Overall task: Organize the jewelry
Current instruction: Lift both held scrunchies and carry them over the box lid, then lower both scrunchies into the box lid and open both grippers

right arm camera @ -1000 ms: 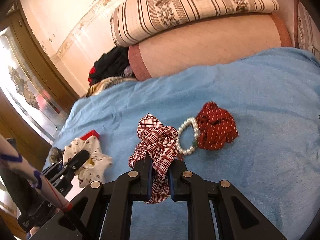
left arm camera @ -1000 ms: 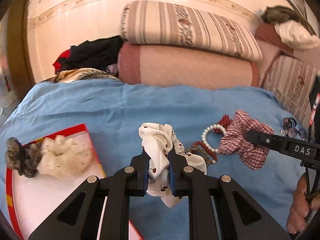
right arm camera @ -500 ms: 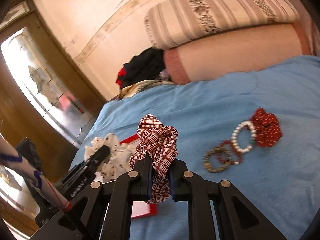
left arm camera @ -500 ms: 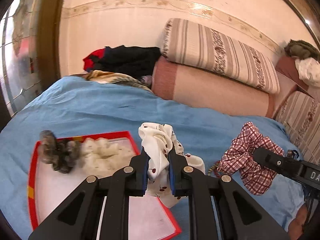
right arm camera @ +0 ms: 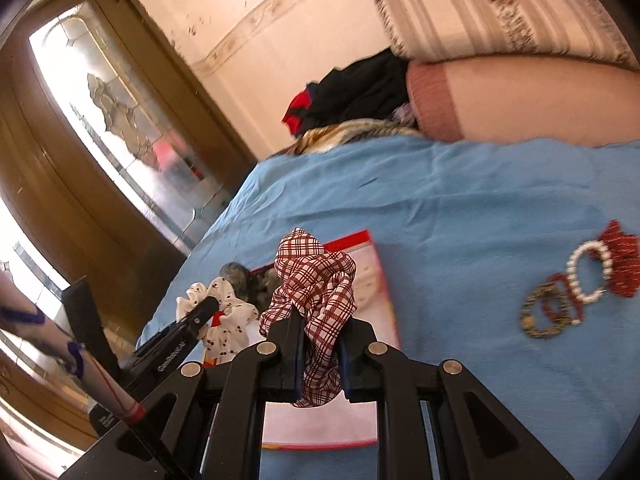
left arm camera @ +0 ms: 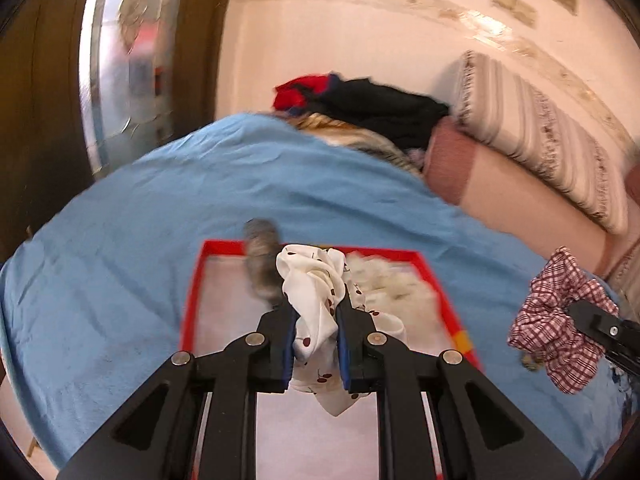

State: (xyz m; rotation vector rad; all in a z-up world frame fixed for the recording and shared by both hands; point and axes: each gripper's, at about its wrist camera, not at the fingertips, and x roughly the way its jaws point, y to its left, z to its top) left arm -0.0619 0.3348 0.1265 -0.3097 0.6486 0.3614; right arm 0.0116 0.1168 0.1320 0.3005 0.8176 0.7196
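My left gripper (left arm camera: 316, 316) is shut on a white cherry-print scrunchie (left arm camera: 314, 292) and holds it over the red-rimmed white tray (left arm camera: 192, 300). A grey scrunchie (left arm camera: 260, 258) and a cream scrunchie (left arm camera: 396, 288) lie in the tray. My right gripper (right arm camera: 320, 324) is shut on a red-and-white plaid scrunchie (right arm camera: 316, 288), held above the tray's near edge (right arm camera: 380, 280); it also shows in the left wrist view (left arm camera: 556, 316). A pearl bracelet (right arm camera: 588, 276), a red scrunchie (right arm camera: 620, 260) and beaded bracelets (right arm camera: 548, 312) lie on the blue bedsheet to the right.
The tray rests on a blue bedsheet (left arm camera: 120, 240). Striped and pink bolsters (left arm camera: 532, 148) and a pile of dark clothes (left arm camera: 376, 108) lie at the far side. A wooden door with glass (right arm camera: 100, 120) stands to the left.
Both grippers have swung left with their scrunchies. The left one is now over the tray; the right one has come above the tray's edge, away from the bracelets.
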